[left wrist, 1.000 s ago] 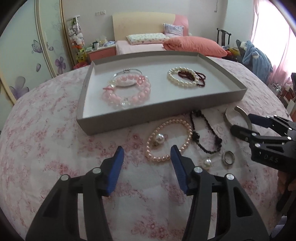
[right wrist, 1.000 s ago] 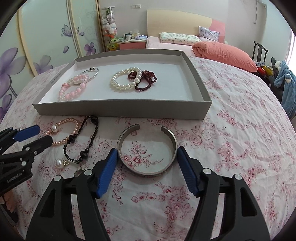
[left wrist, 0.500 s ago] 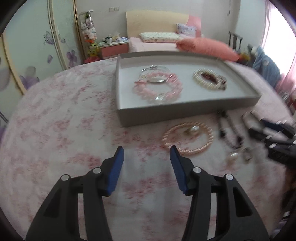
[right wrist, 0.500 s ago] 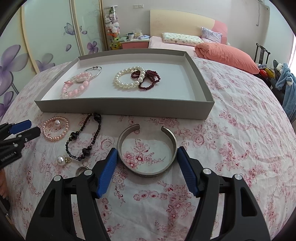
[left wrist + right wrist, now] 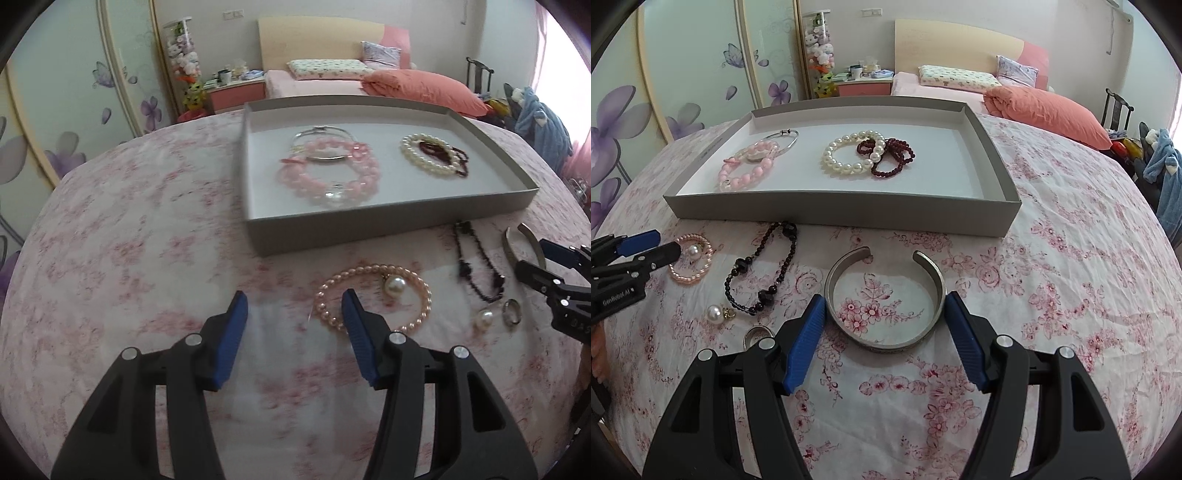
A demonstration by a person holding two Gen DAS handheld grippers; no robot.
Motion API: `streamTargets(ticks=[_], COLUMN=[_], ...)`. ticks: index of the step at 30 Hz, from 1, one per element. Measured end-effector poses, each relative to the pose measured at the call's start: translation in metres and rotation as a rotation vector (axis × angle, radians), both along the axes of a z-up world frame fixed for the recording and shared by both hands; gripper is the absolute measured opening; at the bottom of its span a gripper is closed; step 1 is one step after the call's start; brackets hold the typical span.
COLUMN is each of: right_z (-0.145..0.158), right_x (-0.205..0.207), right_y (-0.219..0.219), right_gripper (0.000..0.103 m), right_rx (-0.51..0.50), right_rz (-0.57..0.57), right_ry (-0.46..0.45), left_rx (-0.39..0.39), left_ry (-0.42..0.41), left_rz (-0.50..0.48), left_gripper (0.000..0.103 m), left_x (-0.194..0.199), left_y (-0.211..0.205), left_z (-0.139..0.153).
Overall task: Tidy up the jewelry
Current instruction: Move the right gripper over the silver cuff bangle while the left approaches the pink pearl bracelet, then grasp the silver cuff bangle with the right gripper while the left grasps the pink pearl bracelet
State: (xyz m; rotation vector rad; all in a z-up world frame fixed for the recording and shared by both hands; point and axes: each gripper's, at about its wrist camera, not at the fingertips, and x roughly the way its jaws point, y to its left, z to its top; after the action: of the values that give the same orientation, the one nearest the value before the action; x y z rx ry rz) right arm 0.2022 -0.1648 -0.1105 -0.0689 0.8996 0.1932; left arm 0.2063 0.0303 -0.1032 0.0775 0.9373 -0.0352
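L gripper [image 5: 291,306] is hovering over the floral tablecloth [image 5: 1071,258], jaws opening right now, nothing between the pads. Its right fingertip [image 5: 349,301] is overlapping the near-left edge of the pink pearl bracelet [image 5: 373,295] in view; can't tell if it's touching. That bracelet is lying on the cloth just in front of the tray, w/ a big pearl earring [image 5: 395,284] sitting inside its loop.

Moving right along the cloth: black bead bracelet [image 5: 764,269] is stretching away from the tray's front wall, a 2nd pearl earring [image 5: 714,314] is sitting at its near end, and a silver ring [image 5: 755,334] is lying just nearer still, partly hidden behind the R gripper's left finger.

Next, the silver cuff [image 5: 886,295], open side facing the tray. R gripper [image 5: 884,306] is straddling it, jaws spread, blue pads just outside the cuff's sides on both flanks; whether they're touching the metal I can't tell, but it's lying flat on the cloth, not lifted.

Behind all this, grey tray [image 5: 849,218] is holding, left to right: thin silver bangle [image 5: 785,138] overlapping the pink bead bracelet [image 5: 746,170], then well apart a white pearl bracelet [image 5: 846,155] tangled w/ a dark red bead bracelet [image 5: 890,155]. Right part of the tray floor is bare.
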Motion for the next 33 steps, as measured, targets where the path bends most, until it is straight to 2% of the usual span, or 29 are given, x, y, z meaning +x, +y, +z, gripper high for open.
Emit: streamTargets(ticks=[14, 17, 19, 24, 29, 33], right_z=[0.001, 0.001, 0.001, 0.000, 0.000, 0.000], right_x=[0.003, 0.005, 0.007, 0.009, 0.010, 0.009], right_y=[0.005, 0.005, 0.005, 0.005, 0.003, 0.003], right_gripper=[0.069, 0.070, 0.071, 0.070, 0.071, 0.066], right_rx=[-0.008, -0.009, -0.010, -0.013, -0.014, -0.019], right_rz=[0.002, -0.001, -0.003, -0.003, -0.007, 0.000], right_ry=[0.016, 0.021, 0.024, 0.026, 0.037, 0.048], left_rx=[-0.033, -0.032, -0.030, -0.015, 0.001, 0.021], left_ry=[-0.006, -0.007, -0.007, -0.007, -0.008, -0.014], left_rz=[-0.040, -0.039, -0.041, -0.040, -0.048, -0.072], left_gripper=[0.051, 0.044, 0.034, 0.024, 0.021, 0.008], left_x=[-0.010, -0.009, -0.009, -0.008, -0.008, -0.011], left_y=[-0.009, -0.010, -0.012, -0.013, -0.016, -0.021], left_z=[0.001, 0.000, 0.001, 0.002, 0.000, -0.001])
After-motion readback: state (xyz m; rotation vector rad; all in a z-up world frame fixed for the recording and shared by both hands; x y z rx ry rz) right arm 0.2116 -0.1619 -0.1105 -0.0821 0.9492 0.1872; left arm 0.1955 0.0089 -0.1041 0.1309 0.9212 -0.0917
